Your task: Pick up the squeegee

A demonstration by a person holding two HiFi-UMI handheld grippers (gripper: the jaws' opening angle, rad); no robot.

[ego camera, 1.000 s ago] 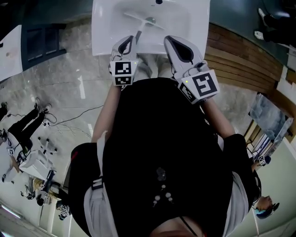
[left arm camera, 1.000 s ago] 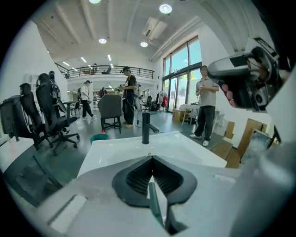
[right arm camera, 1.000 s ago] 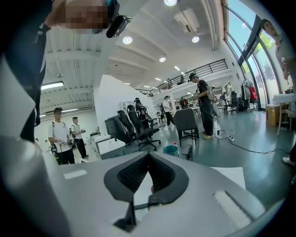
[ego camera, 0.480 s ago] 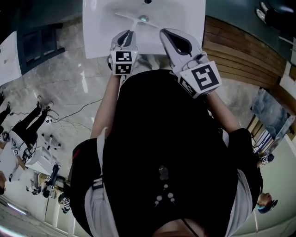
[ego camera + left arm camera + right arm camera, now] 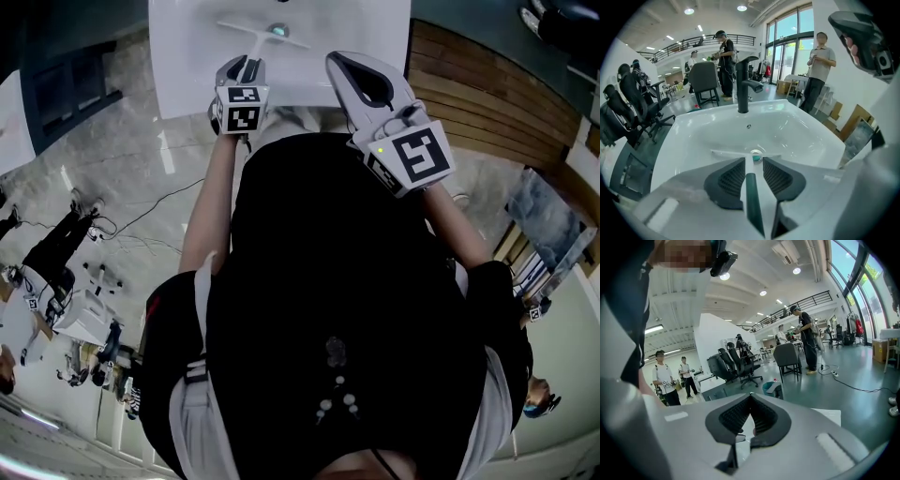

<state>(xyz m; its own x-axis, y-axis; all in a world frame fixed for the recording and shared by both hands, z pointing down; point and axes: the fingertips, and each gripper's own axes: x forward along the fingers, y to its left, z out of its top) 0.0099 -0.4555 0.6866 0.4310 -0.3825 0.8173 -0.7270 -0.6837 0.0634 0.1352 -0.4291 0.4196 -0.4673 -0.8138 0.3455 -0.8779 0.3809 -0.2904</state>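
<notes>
Lowered toward the sink (image 5: pixel 797 136), my left claw (image 5: pixel 753 159) has just been opening, squeegee (image 5: pixel 751 197) handle between its jaws; faucet (image 5: pixel 743 86) behind, right claw (image 5: pixel 751 397) closed, empty.

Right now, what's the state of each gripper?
Left gripper: open, jaws just been opening, squeegee handle between them, not gripped.
Right gripper: shut, empty.

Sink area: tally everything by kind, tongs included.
White ceramic sink: 1
Black curved faucet: 1
White squeegee with dark green handle: 1
Tongs: 2, left tongs just opened, squeegee handle between them; right tongs shut
Total: 5
</notes>
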